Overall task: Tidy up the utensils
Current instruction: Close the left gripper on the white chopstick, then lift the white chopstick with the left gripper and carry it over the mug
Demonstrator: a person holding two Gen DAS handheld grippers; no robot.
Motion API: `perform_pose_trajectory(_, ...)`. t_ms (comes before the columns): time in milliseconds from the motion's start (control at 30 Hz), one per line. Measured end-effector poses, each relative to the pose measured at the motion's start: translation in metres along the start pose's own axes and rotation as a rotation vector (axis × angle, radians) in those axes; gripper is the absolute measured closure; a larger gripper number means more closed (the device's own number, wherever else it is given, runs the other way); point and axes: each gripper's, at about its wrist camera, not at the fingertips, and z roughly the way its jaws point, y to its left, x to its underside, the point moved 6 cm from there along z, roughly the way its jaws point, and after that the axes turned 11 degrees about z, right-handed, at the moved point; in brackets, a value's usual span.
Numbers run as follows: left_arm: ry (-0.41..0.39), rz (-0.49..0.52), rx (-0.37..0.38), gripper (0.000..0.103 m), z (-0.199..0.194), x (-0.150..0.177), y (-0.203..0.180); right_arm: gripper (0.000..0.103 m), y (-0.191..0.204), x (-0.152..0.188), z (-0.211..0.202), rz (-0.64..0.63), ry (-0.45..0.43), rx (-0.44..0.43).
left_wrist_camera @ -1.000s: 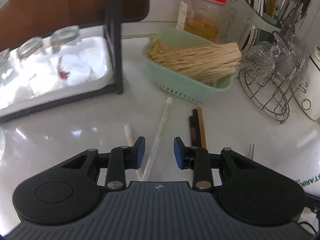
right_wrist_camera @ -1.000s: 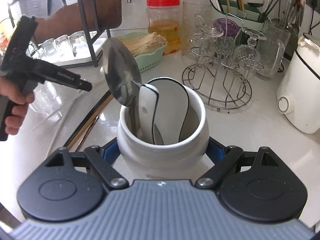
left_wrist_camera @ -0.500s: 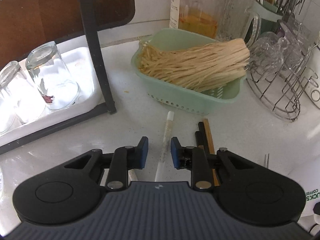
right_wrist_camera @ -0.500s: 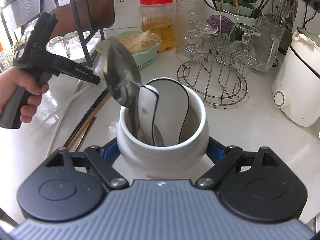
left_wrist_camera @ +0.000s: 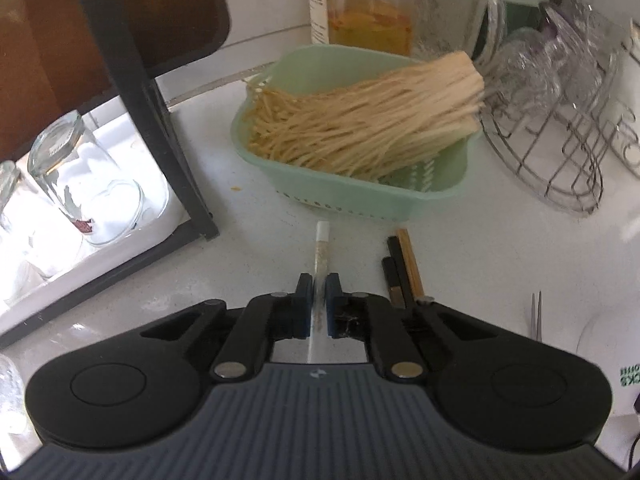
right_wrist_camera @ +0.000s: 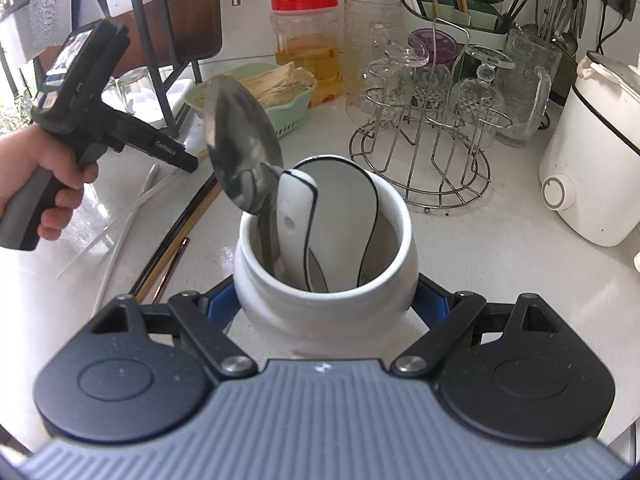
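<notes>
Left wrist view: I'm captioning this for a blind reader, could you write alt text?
The left gripper is shut on a white chopstick lying on the white counter. Beyond sit a green basket of dry noodles and dark chopsticks.

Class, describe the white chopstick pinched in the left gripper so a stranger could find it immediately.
Find the green basket of pale sticks on the white counter. Just in front lies the white chopstick, its shaft between the left gripper fingers. The neighbouring chopsticks are dark and brown.

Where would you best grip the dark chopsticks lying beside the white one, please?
Probably near the far ends of the dark chopsticks, coming from above with the claw across their length: they lie flat on the counter side by side, and those ends sit clear of the green basket.
</notes>
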Motion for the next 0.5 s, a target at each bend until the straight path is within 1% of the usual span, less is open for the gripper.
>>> perform_pose_trajectory(100,0.025,0.021,-0.007,0.096,-0.002,0.001,-0.006,0.012,0.000,0.000,0.000,-0.002,0.002,0.000)
perform_pose_trajectory(200,0.042,0.016,-0.009,0.096,-0.005,0.002,-0.009,0.012,-0.001,0.000,0.001,-0.008,0.001,-0.008)
perform_pose_trajectory(333,0.029,0.003,-0.022,0.096,-0.024,0.003,-0.013,0.012,-0.002,-0.001,0.001,-0.019,0.008,-0.018)
perform_pose_trajectory(500,0.001,-0.033,-0.062,0.096,-0.057,0.003,-0.017,0.012,-0.002,-0.002,0.002,-0.052,0.011,-0.047)
